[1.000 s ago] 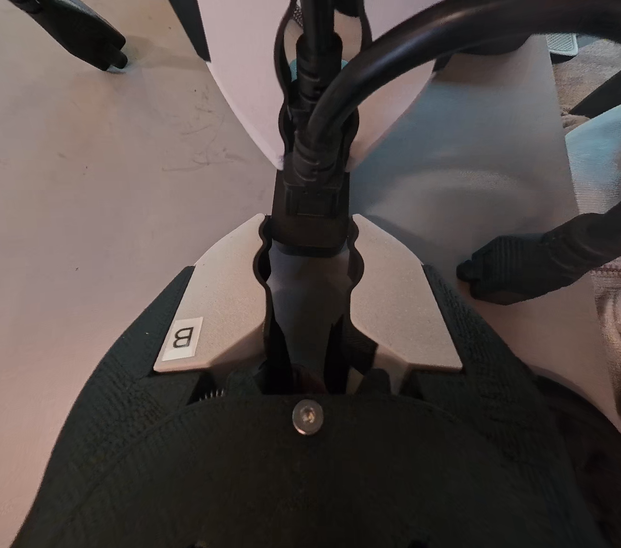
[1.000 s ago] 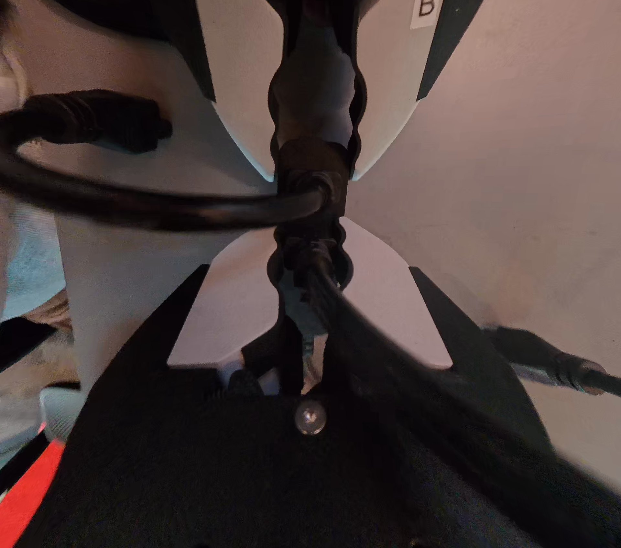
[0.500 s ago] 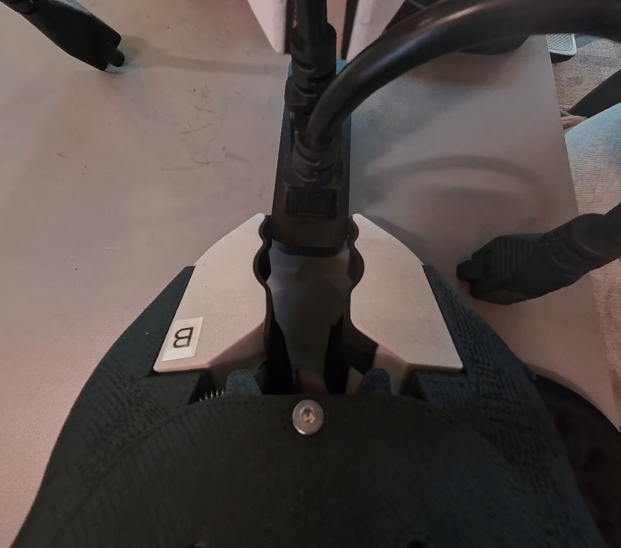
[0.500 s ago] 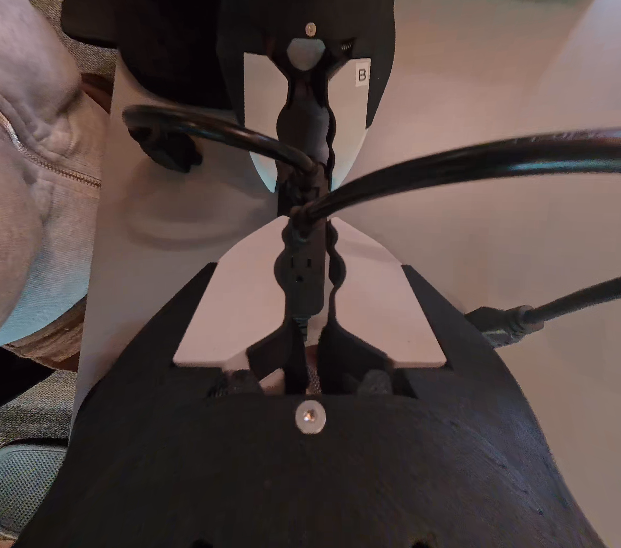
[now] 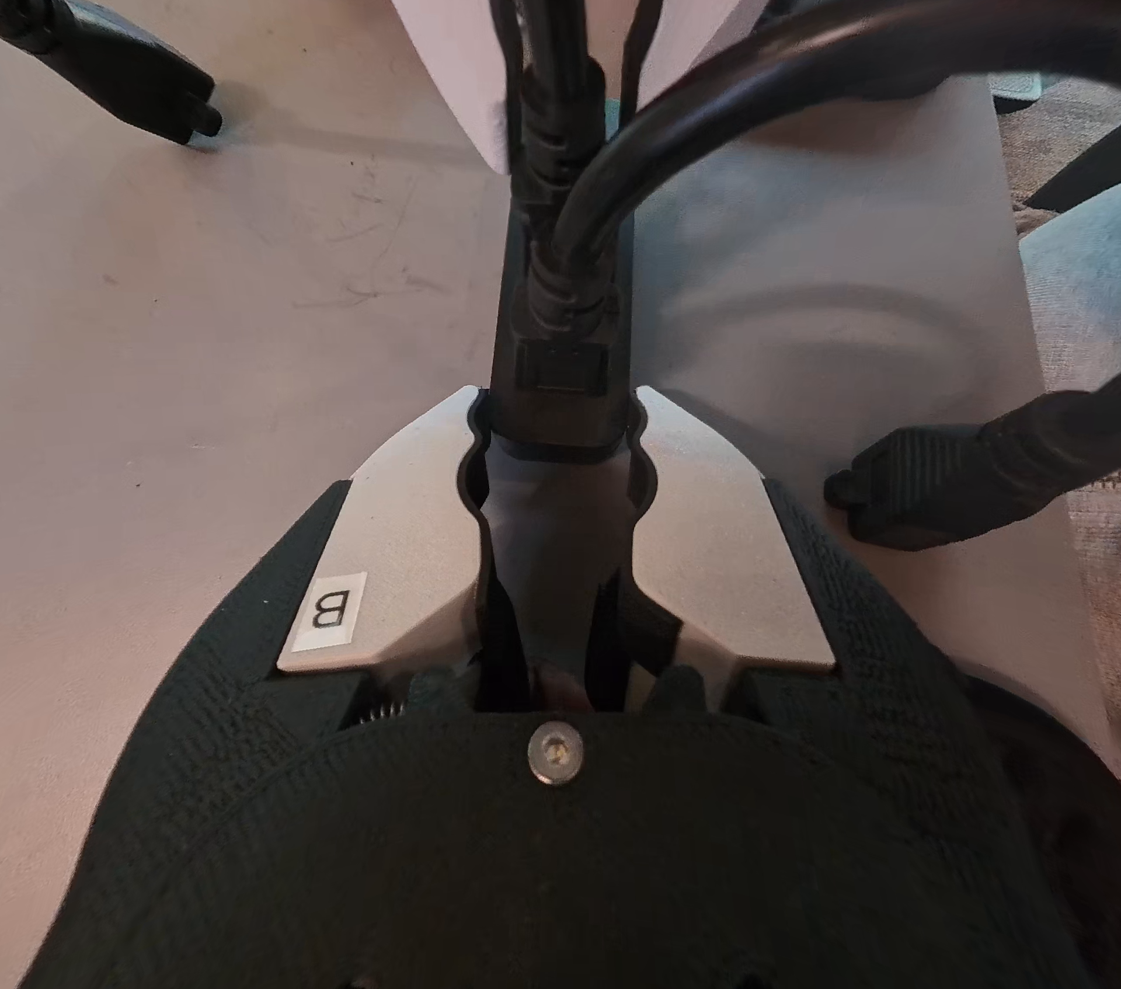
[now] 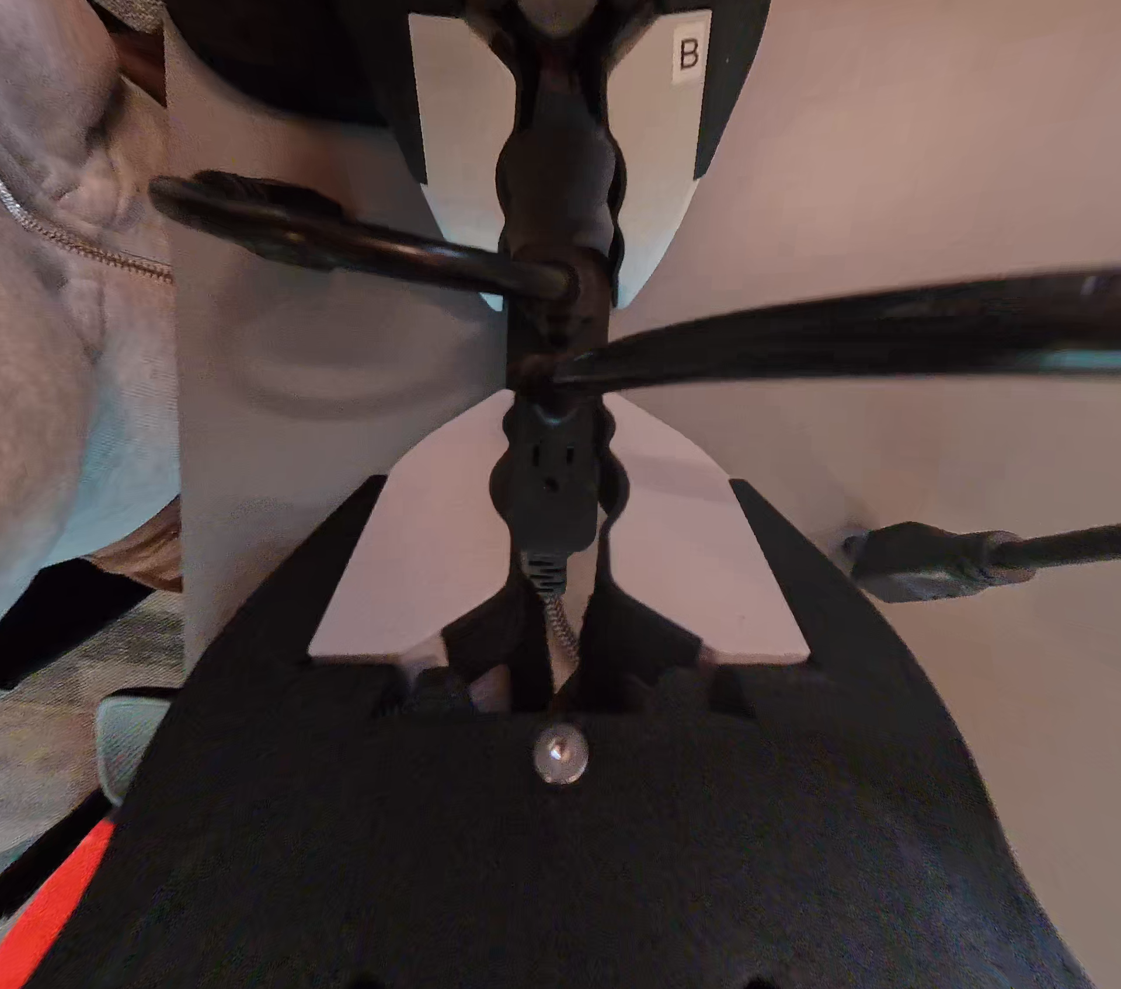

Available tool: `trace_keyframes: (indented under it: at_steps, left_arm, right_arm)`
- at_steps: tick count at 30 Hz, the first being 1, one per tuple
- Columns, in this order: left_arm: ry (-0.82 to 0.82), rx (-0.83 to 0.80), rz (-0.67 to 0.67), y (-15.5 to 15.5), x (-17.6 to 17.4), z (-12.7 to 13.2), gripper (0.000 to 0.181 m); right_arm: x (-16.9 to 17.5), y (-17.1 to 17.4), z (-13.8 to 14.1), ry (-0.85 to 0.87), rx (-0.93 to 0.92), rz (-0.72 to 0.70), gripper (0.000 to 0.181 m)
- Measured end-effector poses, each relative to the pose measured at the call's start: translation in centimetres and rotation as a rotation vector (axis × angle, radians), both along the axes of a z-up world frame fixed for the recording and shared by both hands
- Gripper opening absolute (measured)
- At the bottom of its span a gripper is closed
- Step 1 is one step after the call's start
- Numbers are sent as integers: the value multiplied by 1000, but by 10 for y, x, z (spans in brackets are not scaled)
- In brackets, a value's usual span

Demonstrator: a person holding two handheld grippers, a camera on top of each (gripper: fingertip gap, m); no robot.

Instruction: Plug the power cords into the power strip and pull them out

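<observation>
Left gripper (image 5: 555, 423): fingers clenched on the near end of the black power strip (image 5: 561, 353), which lies lengthwise on the pale table (image 5: 242, 292). The grip takes only the end cap. Judgement: a hard upward pull on a plug could pivot the strip out of this short hold.

Just beyond the fingers, two power cords are seated in the strip. The nearer one (image 5: 758, 68) arches up and off to the right; the farther one (image 5: 546, 50) rises straight and passes between the white fingers of the other gripper.

Right gripper (image 6: 558, 402), seen from the opposite end: its fingers flank the strip at the one vacant outlet (image 6: 551, 468), where the braided lead (image 6: 561, 638) leaves the strip. Whether they press the strip or merely straddle it cannot be told; the gap looks narrow. The stiff cord (image 6: 849, 335) sweeps off to the right directly above the fingertips, and the second cord (image 6: 340, 238) curves away to the left.

Risks, as judged:
- The arched cords are stiff and could twist their plugs sideways, bending the prongs or wedging them on withdrawal.
- A pull taken on the cable instead of the plug body would strain the relief collar.
- The two grippers stand close tip to tip; collision is likely if either shifts along the strip.

Farther off, loose plugs lie on the table at left (image 5: 130, 77) and right (image 5: 946, 493), apart from the strip, where a swinging cord could drag them.
</observation>
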State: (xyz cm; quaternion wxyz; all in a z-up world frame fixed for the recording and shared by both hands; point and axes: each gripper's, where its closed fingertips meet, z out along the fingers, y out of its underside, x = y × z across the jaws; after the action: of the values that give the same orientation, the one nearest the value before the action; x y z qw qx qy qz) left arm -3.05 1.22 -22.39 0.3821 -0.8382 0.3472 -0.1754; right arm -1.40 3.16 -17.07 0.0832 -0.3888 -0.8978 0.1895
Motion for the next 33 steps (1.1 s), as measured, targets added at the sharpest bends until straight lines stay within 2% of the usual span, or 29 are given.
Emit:
trace_keyframes:
  at_steps: [8,16,29,33]
  left_arm:
    - [7,7,-1,1,1,0,43]
    - [6,6,-3,0,1,0,43]
    - [8,7,-2,0,2,0,43]
    - [12,12,0,0,2,0,43]
  right_arm:
    - [-7,-3,16,48,-102,-71,20]
    - [-3,-6,7,2,-23,-24,16]
    - [-4,-8,4,-93,96,-51,17]
    - [-6,-8,3,-100,37,-104,17]
